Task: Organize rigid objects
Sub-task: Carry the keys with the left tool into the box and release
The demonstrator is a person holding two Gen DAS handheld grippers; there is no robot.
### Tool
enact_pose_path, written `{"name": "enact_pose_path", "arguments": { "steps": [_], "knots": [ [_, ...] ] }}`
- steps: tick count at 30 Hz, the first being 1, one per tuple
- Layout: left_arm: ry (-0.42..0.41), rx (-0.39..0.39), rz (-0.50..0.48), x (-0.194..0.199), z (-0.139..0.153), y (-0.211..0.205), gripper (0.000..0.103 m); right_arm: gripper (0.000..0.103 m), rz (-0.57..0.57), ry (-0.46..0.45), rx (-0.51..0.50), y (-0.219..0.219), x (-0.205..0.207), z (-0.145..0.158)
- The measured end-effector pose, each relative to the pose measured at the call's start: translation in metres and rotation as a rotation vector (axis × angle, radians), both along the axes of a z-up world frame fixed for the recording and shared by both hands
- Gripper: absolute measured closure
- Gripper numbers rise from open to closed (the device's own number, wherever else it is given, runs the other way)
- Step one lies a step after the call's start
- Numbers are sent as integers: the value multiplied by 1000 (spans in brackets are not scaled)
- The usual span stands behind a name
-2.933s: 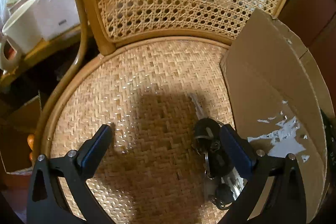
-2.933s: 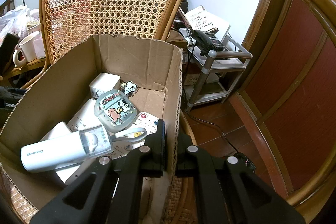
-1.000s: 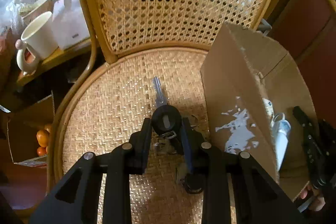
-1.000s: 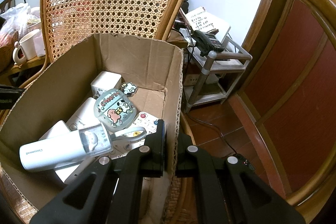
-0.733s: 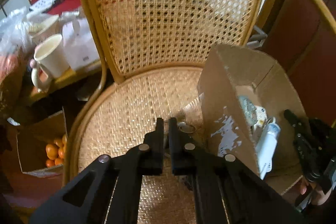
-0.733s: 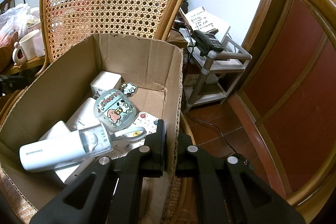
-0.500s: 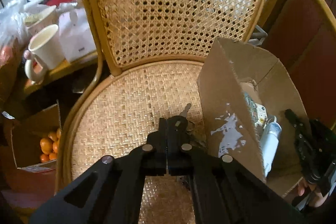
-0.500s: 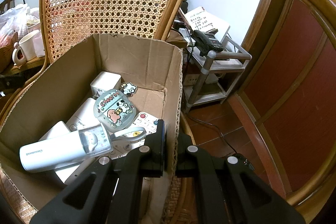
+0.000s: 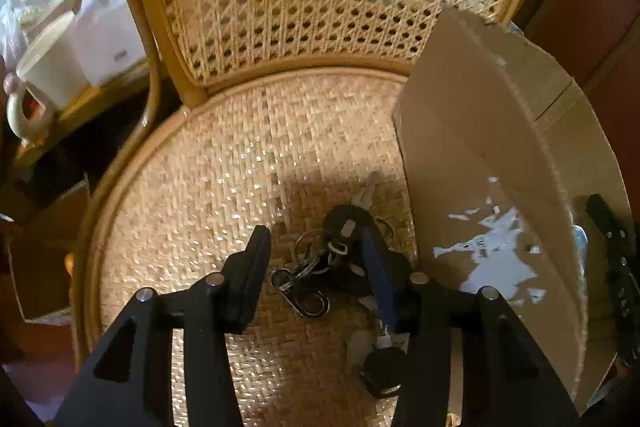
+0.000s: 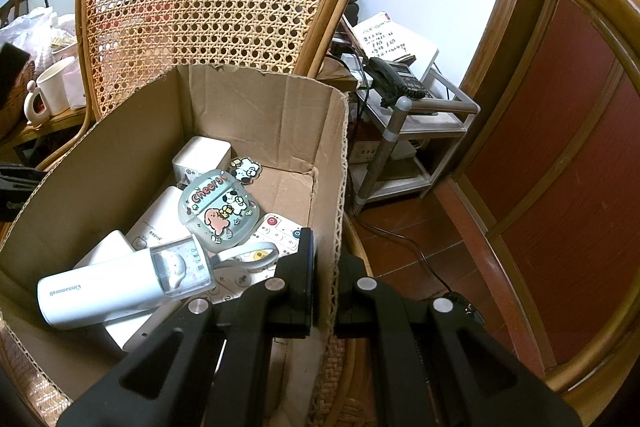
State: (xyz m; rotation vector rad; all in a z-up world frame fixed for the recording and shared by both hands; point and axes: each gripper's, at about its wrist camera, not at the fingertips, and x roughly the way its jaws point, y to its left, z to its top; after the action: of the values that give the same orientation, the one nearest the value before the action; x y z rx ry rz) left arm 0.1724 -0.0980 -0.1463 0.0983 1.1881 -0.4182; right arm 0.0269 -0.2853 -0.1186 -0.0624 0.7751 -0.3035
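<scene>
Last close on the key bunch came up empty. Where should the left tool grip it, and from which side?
Take the black key fob, the thickest, most solid part of the key bunch; the thin rings lie flat on the woven seat and slip. Come from above, fingers across the fob's width. The left tool, its jaws just opening, already straddles the rings with nothing gripped.

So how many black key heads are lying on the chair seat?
2 clearly: one key head between the left gripper's fingers, beside the cardboard box; another nearer the camera, under the box-side finger. A dark shape behind that finger may be a third.
</scene>
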Motion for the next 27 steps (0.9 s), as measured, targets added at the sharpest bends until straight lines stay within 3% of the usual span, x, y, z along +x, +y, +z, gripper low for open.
{"name": "enact_pose_path", "arguments": {
  "steps": [1, 2, 4, 12, 20, 27],
  "knots": [
    [29, -26, 7, 1, -5, 2, 60, 96, 0, 0, 0, 0, 0, 0],
    [47, -62, 14, 2, -8, 3, 72, 96, 0, 0, 0, 0, 0, 0],
    [86, -128, 15, 4, -9, 5, 84, 96, 0, 0, 0, 0, 0, 0],
    [49, -95, -3, -1, 5, 0, 88, 96, -1, -1, 1, 0, 0, 0],
    [-15, -126, 3, -10, 35, 8, 91, 96, 0, 0, 0, 0, 0, 0],
    [-161, -149, -3, -33, 84, 16, 91, 96, -2, -1, 0, 0, 0, 0]
  ]
}}
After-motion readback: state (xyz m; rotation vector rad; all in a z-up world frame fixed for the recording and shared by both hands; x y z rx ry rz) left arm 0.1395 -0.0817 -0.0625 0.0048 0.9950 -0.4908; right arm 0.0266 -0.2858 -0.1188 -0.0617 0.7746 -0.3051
